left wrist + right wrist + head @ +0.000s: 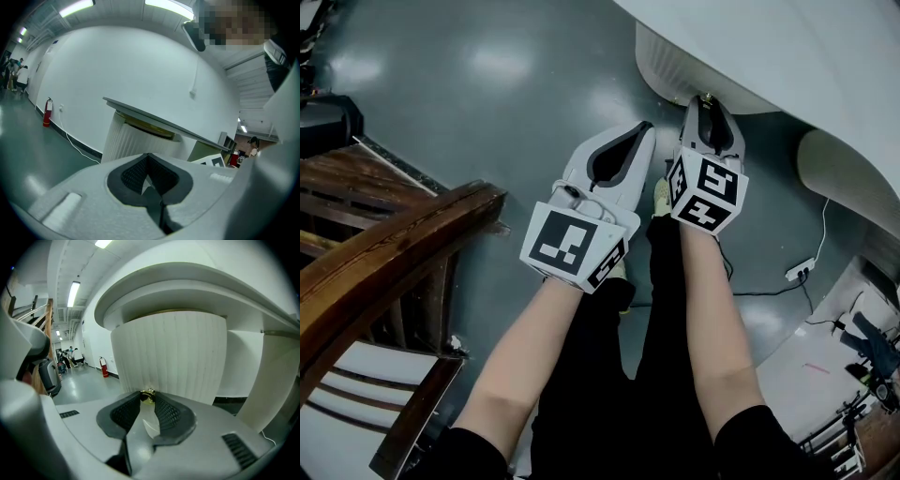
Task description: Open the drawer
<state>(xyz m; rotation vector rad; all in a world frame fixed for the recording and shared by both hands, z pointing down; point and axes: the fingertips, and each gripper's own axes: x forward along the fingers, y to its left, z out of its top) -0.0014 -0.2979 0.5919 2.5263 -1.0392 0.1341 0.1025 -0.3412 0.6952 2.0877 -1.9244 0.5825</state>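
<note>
The right tongs [147, 398] pinch a small brass knob [148, 394] at their tips, right against the white ribbed pedestal [178, 357] under the curved worktop [201, 280]. The drawer front itself cannot be made out. The left tongs [148, 156], just beside, are pressed together and empty.

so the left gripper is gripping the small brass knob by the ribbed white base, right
No, it is the right gripper that is gripping the small brass knob by the ribbed white base; the right gripper view shows the grip. The left gripper is shut on nothing.
</note>
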